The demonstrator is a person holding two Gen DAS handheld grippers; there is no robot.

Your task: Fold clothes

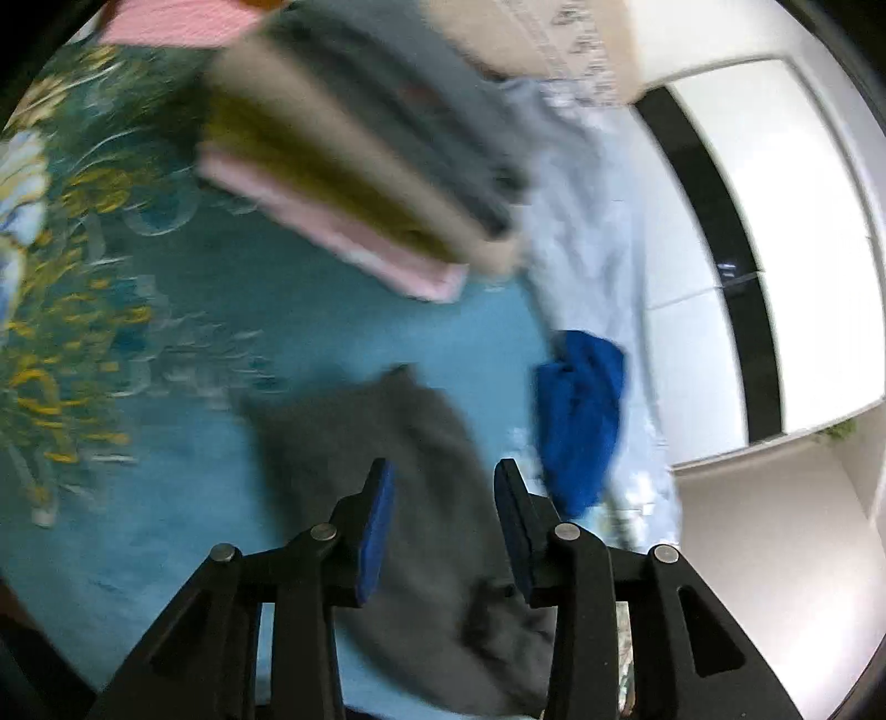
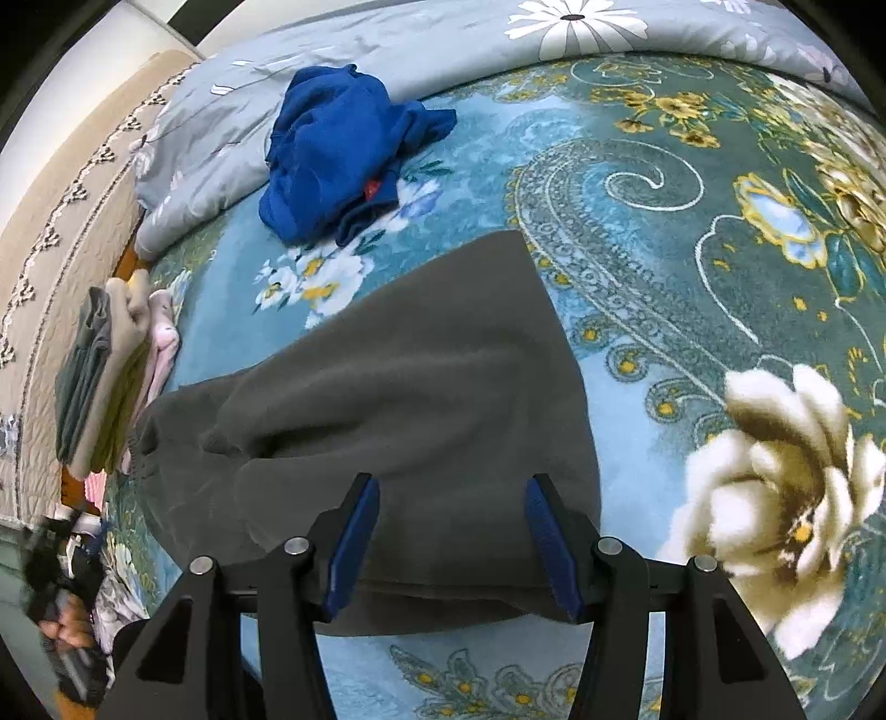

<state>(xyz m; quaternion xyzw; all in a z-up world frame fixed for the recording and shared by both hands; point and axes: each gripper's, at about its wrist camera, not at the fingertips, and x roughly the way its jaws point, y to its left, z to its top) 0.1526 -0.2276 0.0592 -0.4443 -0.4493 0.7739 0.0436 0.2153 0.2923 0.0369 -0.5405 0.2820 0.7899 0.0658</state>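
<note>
A dark grey garment [image 2: 387,399] lies folded over on the blue floral bedspread [image 2: 664,232]. My right gripper [image 2: 451,487] hovers open over its near edge, nothing between the blue pads. In the blurred left wrist view the same grey garment [image 1: 398,476] lies below my left gripper [image 1: 446,471], which is open and holds nothing. A crumpled blue garment [image 2: 338,149] sits farther back, also seen as the blue garment [image 1: 581,415] at the right. A stack of folded clothes [image 2: 105,382] in grey, beige, olive and pink stands at the bed's left edge; the same stack [image 1: 354,166] appears in the left view.
A light grey flowered quilt [image 2: 387,50] is bunched along the far side of the bed. A beige quilted headboard or cover [image 2: 50,221] runs along the left. A hand with the other gripper [image 2: 61,609] shows at the lower left. White wardrobe panels [image 1: 775,221] stand beyond the bed.
</note>
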